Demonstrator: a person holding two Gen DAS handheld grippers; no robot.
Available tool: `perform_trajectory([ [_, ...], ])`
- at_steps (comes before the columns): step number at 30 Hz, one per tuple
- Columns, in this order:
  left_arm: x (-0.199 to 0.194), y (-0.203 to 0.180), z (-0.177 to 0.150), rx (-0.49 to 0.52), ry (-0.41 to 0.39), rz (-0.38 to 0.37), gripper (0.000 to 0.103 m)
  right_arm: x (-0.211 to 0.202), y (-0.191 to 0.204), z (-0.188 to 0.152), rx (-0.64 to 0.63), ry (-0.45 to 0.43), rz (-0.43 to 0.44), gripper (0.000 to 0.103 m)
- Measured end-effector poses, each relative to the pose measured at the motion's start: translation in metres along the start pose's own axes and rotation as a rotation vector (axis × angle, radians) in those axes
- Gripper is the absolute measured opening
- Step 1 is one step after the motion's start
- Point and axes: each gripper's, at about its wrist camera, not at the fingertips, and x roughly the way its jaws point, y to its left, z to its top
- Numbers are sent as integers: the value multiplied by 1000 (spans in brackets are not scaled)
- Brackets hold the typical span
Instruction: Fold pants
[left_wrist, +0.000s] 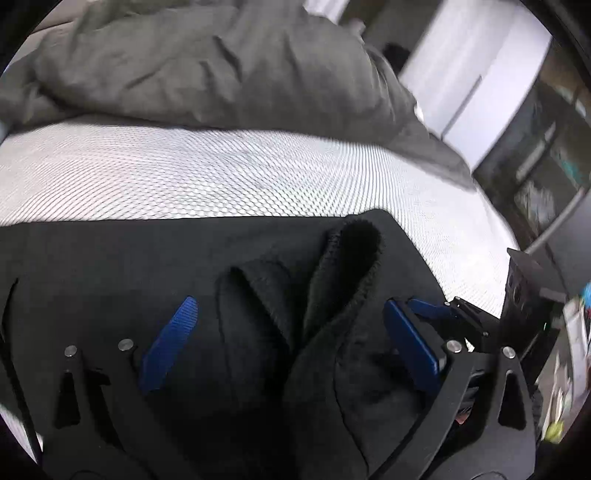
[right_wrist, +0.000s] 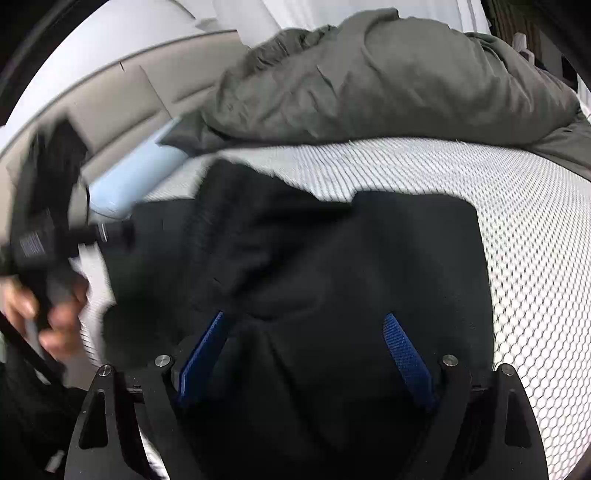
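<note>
Black pants (left_wrist: 184, 258) lie on the white mesh mattress (left_wrist: 221, 173). In the left wrist view my left gripper (left_wrist: 288, 306) is open, its blue fingers (left_wrist: 170, 339) spread on either side of a bunched ribbed end of the pants (left_wrist: 351, 258). The right gripper's blue fingertip (left_wrist: 428, 308) shows at the right edge of the pants. In the right wrist view my right gripper (right_wrist: 306, 321) is open over the black pants (right_wrist: 332, 258), blue fingers (right_wrist: 406, 354) spread. The left gripper and the hand holding it (right_wrist: 48, 236) show blurred at the left.
A rumpled grey-green duvet (left_wrist: 203, 66) lies across the far part of the mattress, also in the right wrist view (right_wrist: 369, 81). A light blue pillow (right_wrist: 133, 181) lies by the beige headboard (right_wrist: 110, 107). White wardrobe and dark shelving (left_wrist: 535, 147) stand beyond the bed's right edge.
</note>
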Motion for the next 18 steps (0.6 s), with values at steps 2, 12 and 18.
perform_trajectory([
  [2, 25, 2, 4, -18, 83, -29, 92, 14, 7, -5, -50, 47, -63, 88],
  [12, 72, 11, 29, -83, 170, -157, 21, 1, 25, -9, -146, 3, -85, 88],
  [18, 49, 42, 26, -160, 83, -101, 26, -21, 14, -14, -126, -38, -94, 88],
])
